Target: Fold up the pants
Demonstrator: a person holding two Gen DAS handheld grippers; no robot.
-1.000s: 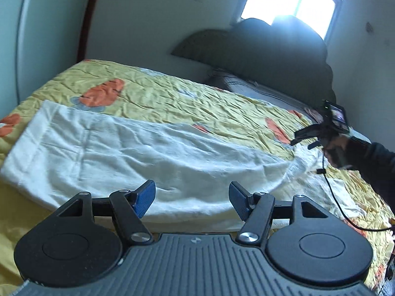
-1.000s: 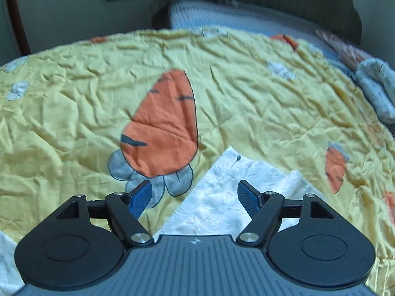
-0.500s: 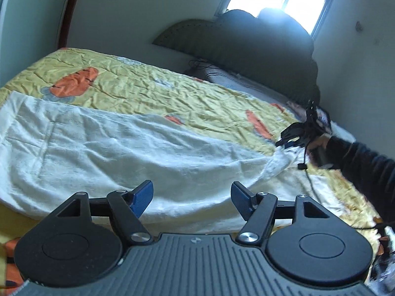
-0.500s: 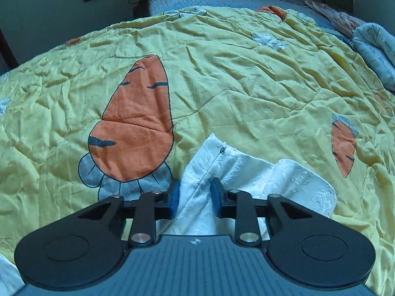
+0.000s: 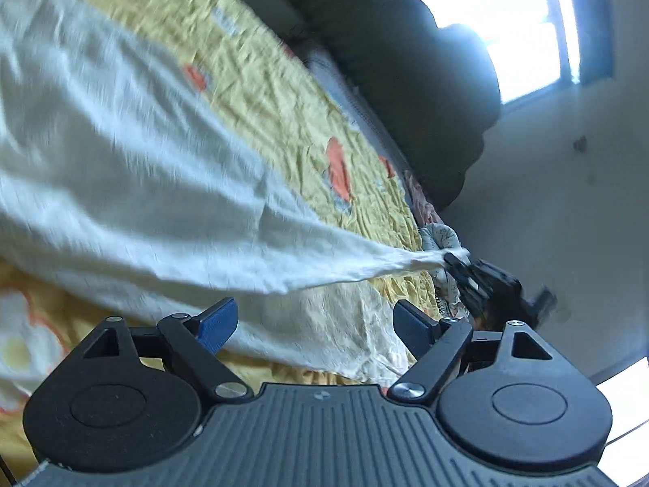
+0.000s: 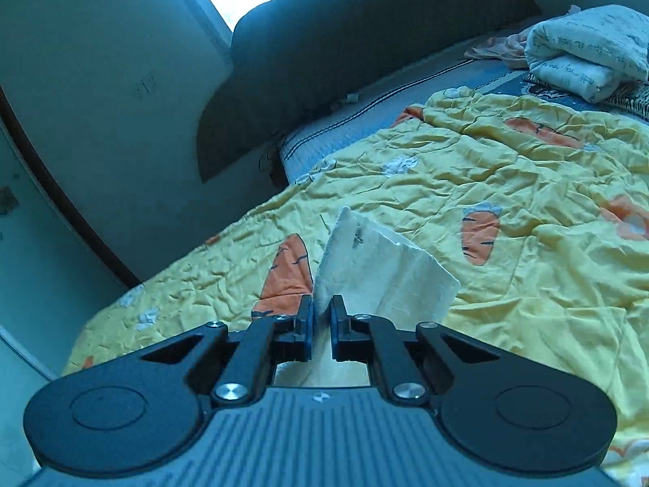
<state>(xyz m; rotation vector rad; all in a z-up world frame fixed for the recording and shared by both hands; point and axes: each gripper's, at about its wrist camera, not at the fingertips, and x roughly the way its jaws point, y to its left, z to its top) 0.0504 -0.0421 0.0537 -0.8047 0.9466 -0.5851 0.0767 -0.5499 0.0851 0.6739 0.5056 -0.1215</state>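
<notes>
The white pants (image 5: pixel 134 186) lie stretched across the yellow carrot-print bedspread (image 5: pixel 259 81). My right gripper (image 6: pixel 322 316) is shut on one end of the pants (image 6: pixel 381 272) and holds it lifted above the bed. In the left wrist view the right gripper (image 5: pixel 458 266) pulls that end up to the right, so the cloth hangs taut. My left gripper (image 5: pixel 314 322) is open and empty, just above the near edge of the pants.
A dark headboard (image 6: pixel 365 48) and a grey-blue mattress edge (image 6: pixel 349 121) are at the far end. Folded bedding (image 6: pixel 588 52) lies at the far right corner. A bright window (image 5: pixel 523 20) is behind the headboard.
My right gripper closed on the end of the pants and lifted it off the bed. The left gripper stayed open and its view swung and tilted.
</notes>
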